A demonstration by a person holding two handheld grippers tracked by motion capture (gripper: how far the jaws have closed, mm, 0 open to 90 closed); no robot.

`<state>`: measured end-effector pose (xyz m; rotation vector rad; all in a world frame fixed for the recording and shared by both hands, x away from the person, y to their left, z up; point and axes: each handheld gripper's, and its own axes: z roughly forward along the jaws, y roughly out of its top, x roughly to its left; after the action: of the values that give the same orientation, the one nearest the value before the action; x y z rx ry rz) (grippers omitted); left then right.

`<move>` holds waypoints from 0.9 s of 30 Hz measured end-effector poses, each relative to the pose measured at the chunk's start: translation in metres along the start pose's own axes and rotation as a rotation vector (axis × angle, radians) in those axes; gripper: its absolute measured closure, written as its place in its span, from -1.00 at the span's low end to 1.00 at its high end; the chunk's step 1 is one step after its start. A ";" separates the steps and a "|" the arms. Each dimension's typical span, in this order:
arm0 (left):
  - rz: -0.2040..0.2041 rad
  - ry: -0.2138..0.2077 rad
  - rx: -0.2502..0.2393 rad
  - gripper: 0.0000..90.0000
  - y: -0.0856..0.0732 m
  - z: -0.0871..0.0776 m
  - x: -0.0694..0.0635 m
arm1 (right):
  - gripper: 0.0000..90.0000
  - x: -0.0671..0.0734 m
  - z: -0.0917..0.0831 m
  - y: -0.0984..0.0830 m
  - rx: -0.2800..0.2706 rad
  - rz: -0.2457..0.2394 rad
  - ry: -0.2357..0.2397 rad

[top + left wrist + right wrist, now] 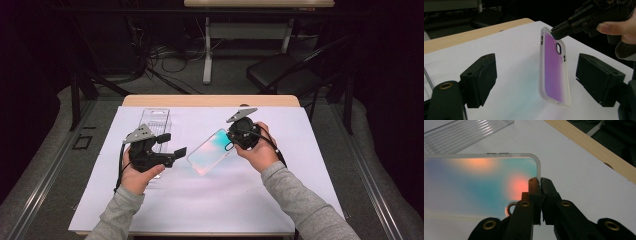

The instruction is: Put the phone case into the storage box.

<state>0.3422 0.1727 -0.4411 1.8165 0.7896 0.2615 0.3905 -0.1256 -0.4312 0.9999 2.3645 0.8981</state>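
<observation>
A translucent phone case (pixel 210 151) with a teal-to-pink sheen is held up off the white sheet. My right gripper (pixel 230 144) is shut on its rim at the corner by the camera cutout. In the right gripper view the jaws (pixel 540 182) pinch the case's (pixel 474 182) clear edge. In the left gripper view the case (pixel 554 67) stands on edge, purple-tinted, with the right gripper (pixel 555 33) clamped on its top corner. My left gripper (pixel 172 145) is open beside the case's lower end. Its jaws (pixel 536 67) stand wide on either side of the case without touching it.
A clear ribbed plastic tray (pixel 152 120) lies on the white sheet (pixel 200 205) behind the left gripper, also in the right gripper view (pixel 461 132). The wooden table edge (pixel 210 100) runs along the far side. A black chair (pixel 280 72) and cables sit on the floor beyond.
</observation>
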 end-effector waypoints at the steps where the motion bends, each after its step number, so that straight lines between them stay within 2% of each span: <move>1: -0.001 -0.004 0.002 -0.57 0.001 0.002 0.000 | 0.95 0.000 0.000 0.000 0.000 -0.001 -0.001; 6: -0.009 -0.023 0.015 -0.40 0.004 0.008 0.000 | 0.95 0.001 -0.002 0.001 -0.008 -0.009 -0.006; 13: -0.018 -0.017 0.028 -0.36 0.007 0.016 0.001 | 0.95 0.002 -0.004 0.002 -0.016 -0.017 -0.009; 21: -0.034 -0.029 0.055 -0.29 0.008 0.024 0.004 | 0.95 0.005 -0.006 0.002 -0.024 -0.027 -0.014; 27: -0.041 -0.048 0.074 -0.15 0.008 0.027 0.005 | 0.95 0.007 -0.006 0.002 -0.034 -0.042 -0.017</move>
<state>0.3633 0.1538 -0.4455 1.8666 0.8116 0.1633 0.3838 -0.1217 -0.4261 0.9382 2.3391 0.9072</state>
